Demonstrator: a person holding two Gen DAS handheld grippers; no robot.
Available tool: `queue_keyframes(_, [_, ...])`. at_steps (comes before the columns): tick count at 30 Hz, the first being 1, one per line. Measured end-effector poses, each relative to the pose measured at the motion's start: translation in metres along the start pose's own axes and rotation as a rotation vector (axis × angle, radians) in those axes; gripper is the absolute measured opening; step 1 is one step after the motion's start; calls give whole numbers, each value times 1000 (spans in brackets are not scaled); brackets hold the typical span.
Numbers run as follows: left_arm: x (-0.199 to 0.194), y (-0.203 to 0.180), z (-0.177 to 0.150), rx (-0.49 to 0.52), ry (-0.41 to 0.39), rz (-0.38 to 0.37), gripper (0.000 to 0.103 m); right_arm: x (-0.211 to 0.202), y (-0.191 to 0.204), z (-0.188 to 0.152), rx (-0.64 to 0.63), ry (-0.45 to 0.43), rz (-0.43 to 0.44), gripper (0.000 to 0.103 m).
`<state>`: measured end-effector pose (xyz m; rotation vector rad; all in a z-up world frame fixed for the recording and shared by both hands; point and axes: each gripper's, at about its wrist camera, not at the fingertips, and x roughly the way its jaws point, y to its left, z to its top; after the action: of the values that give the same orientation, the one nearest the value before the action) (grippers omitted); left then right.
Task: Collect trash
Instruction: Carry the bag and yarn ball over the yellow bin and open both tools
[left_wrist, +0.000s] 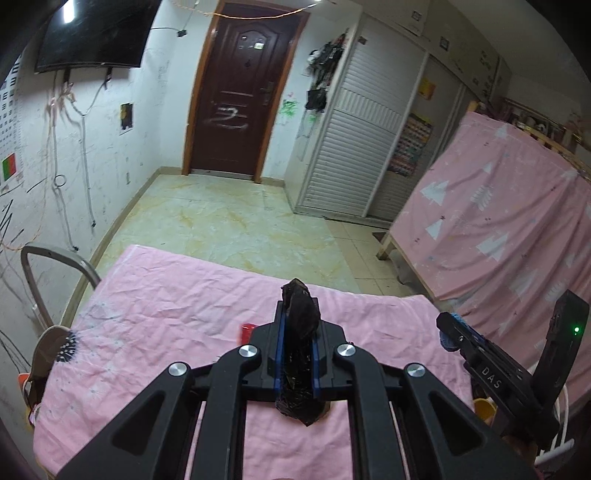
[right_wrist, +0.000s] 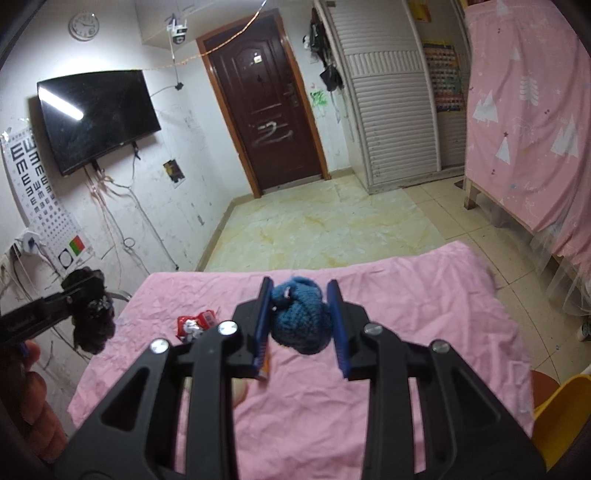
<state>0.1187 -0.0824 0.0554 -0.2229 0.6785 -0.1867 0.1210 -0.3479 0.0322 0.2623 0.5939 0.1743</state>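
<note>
Room: pink-sheeted bench in a scuffed white bedroom, dark door at the far wall beyond it, television mounted to the door's left.
Black plastic bag: crumpled bag pinched above the bench, its long axis running along the left gripper's fingers, free end poking up and away toward the door.
Blue knit piece: bunched woollen wad raised over the bench, rounded, with no clear long axis; its bulk hangs toward the sheet.
Left gripper: jaws clenched tight on the black plastic bag.
Right gripper: jaws grasping the blue knit piece, blue pads pressed to each side.
Red wrapper: crumpled wrapper lying on the bench, left of the right gripper, on the door side of both hands.
Step in hand: both pickups look made, with loads carried clear of the bench; the bag seems meant as the collector.
Next move calls for: bringing the knit piece to the bag's mouth, which first needs opening; no mouth is visible yet, and the wrapper awaits a free hand.
</note>
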Motion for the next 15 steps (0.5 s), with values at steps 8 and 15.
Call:
queue_keyframes(8, [-8, -69, -24, 84, 29, -105, 1, -69, -59, -15, 94, -95, -72, 28])
queue_keyframes(15, [-9, -127, -47, 158, 58, -170, 1, -111, -114, -35, 177, -139, -147, 28])
